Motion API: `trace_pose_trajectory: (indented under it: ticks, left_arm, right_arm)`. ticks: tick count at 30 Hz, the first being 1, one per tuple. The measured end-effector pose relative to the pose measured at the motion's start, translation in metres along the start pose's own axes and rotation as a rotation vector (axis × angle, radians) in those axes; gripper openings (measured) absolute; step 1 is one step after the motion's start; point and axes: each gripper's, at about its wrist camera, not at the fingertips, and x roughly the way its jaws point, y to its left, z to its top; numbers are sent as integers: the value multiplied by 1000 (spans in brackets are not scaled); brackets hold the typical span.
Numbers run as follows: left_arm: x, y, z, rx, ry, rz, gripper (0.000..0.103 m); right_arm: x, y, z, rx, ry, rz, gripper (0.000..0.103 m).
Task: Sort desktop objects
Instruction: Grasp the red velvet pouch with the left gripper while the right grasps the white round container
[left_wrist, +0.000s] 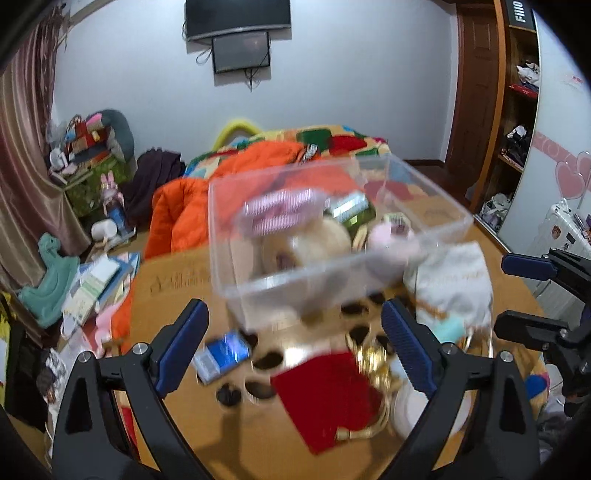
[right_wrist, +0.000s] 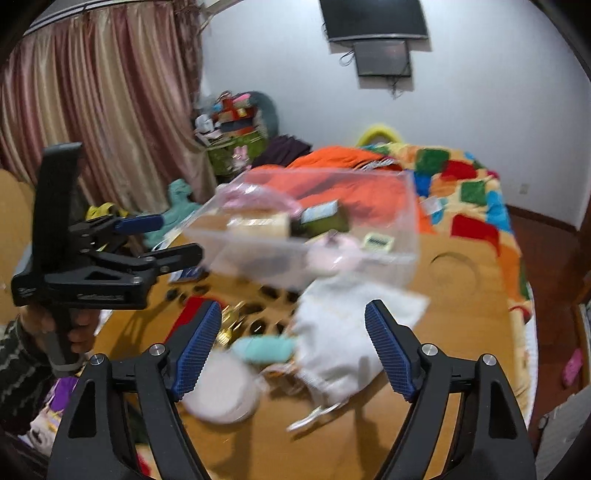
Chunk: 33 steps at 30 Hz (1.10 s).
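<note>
Cardboard (left_wrist: 173, 273) covers the surface in the left wrist view, with faint printing on it too blurred to read. A clear bin (left_wrist: 332, 229) stands on it at mid-distance, holding a pink comb (left_wrist: 280, 212), a tape roll (left_wrist: 295, 251), a green box (left_wrist: 351, 210) and a pink round thing (left_wrist: 391, 240). Nearer lie a blue card pack (left_wrist: 221, 356), a red pouch (left_wrist: 325, 398), a gold tangle (left_wrist: 373, 365) and, right of the bin, a white bag (left_wrist: 454, 288). The left gripper (left_wrist: 295, 350) has its jaws spread wide over these, pinching nothing. Beyond the cardboard is a bed with an orange quilt (left_wrist: 184, 218) and a patchwork blanket (left_wrist: 332, 142); a dark screen (left_wrist: 236, 18) hangs on the far wall, a curtain (left_wrist: 22, 147) falls at left, and a shelf at far right bears a sign reading "FIIO" (left_wrist: 520, 13).

From the right wrist view, the right gripper (right_wrist: 291, 347) also stands spread and empty, above the bag (right_wrist: 343, 332), a teal item (right_wrist: 264, 349) and a white disc (right_wrist: 221, 391). The bin (right_wrist: 310, 232) sits farther off, its label (right_wrist: 378, 242) unreadable. At left, a hand (right_wrist: 66, 328) in a patterned sleeve holds the other gripper, jaws apart. The curtain (right_wrist: 103, 110) fills the far left.
</note>
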Motion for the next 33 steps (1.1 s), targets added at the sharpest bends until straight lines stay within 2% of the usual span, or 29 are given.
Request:
trace_pose_trajectory:
  ticks: [9, 14, 22, 24, 33]
  left_arm:
    - [-6, 18, -50, -83, 70, -9, 95]
    - [-7, 22, -64, -106, 86, -17, 95]
    - [-1, 17, -66, -105, 92, -45, 95]
    - [3, 13, -66, -95, 102, -50, 95]
    - [15, -10, -59, -50, 127, -77, 95]
  right_arm:
    - [4, 46, -33, -54, 31, 34, 77]
    - [22, 65, -50, -90, 59, -11, 77]
    - [45, 66, -67, -77, 117, -31, 75]
    - [47, 64, -68, -74, 113, -42, 64]
    - [36, 53, -74, -41, 87, -31, 63]
